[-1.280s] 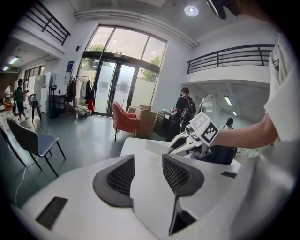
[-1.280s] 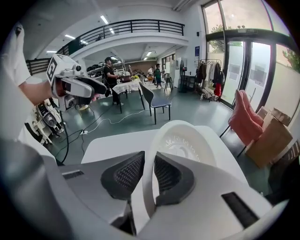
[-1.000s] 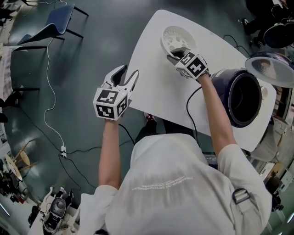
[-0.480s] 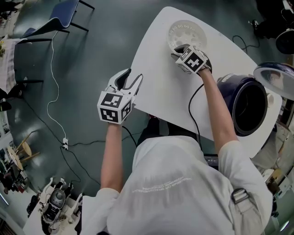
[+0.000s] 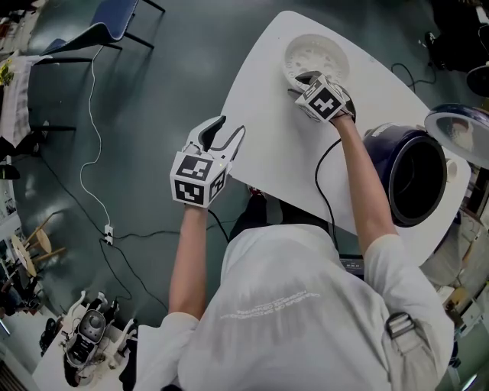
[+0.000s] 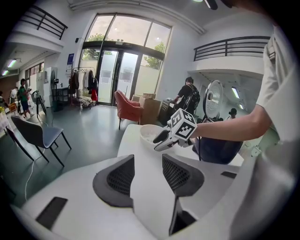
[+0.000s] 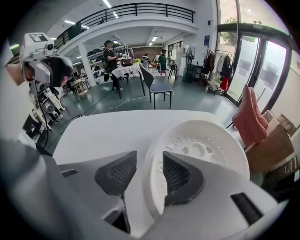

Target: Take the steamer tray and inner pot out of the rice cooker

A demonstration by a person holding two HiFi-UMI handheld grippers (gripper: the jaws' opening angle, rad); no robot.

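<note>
The white perforated steamer tray [image 5: 319, 52] [image 7: 208, 143] lies flat at the table's far end. My right gripper [image 5: 305, 78] [image 7: 146, 176] straddles its near rim. Its jaws have just been opening, and the pads stand a little off the rim on both sides. The dark purple rice cooker [image 5: 411, 174] stands at the table's right end with its lid [image 5: 458, 126] swung up and the dark inner pot [image 5: 419, 183] inside. My left gripper [image 5: 226, 131] [image 6: 146, 173] hovers open and empty over the table's left edge. It looks across at the tray [image 6: 148, 133].
The white table [image 5: 267, 145] is rounded, with its left edge close to my left gripper. A black power cord [image 5: 319, 179] runs from the cooker over the near edge. On the floor to the left stand a blue chair [image 5: 107, 23] and a white cable [image 5: 85, 172].
My right gripper has come down with the steamer tray onto the table, and its jaws have spread away from the rim. My left gripper has stayed about where it was.
</note>
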